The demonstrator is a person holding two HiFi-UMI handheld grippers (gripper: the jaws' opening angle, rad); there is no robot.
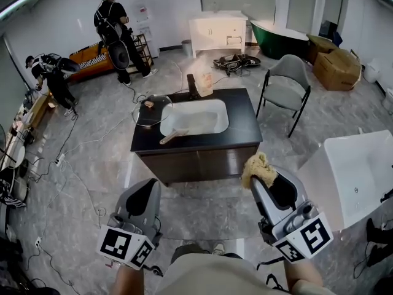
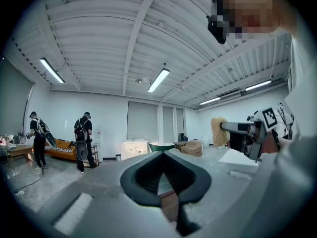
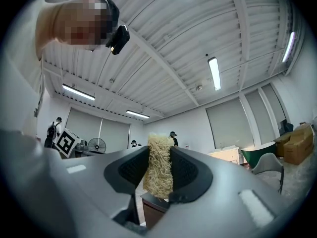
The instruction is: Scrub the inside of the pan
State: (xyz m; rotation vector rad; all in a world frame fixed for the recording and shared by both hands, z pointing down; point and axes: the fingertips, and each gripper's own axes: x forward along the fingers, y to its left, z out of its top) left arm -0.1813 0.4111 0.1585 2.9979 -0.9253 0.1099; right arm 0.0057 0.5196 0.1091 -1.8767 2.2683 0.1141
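While the person stands well back from the table [image 1: 242, 125], the head view shows both grippers held up short of its front edge. The left gripper [image 1: 147, 188] has its jaws together with nothing in them. The right gripper [image 1: 260, 178] is clamped on a yellowish fibre scrubber [image 1: 258, 166], which sticks out past the jaw tips. Each gripper carries a cube with black-and-white square markers. The pan [image 1: 195, 125] appears to lie in the white sink [image 1: 215, 110] set into the table. Its wooden handle [image 1: 174, 137] pokes over the sink's front left corner, but at this size its shape is hard to make out. A round clear lid [image 1: 153, 117] lies on the table at the sink's left, and a brown bag [image 1: 203, 83] stands at the table's back edge. A grey chair [image 1: 285, 82] stands just right of the table, and a white bathtub [image 1: 362, 165] sits further right and nearer the person. Cables [image 1: 67, 134] trail over the floor left of the table, and two people [image 1: 113, 29] stand well beyond its back left corner.

In the left gripper view the jaws meet in a closed seam, empty. The right gripper shows off to the right with the scrubber [image 2: 216, 131] at its tip.

In the right gripper view the two pads [image 3: 185, 170] press the scrubber from both sides. A corner of the table shows just below the scrubber.
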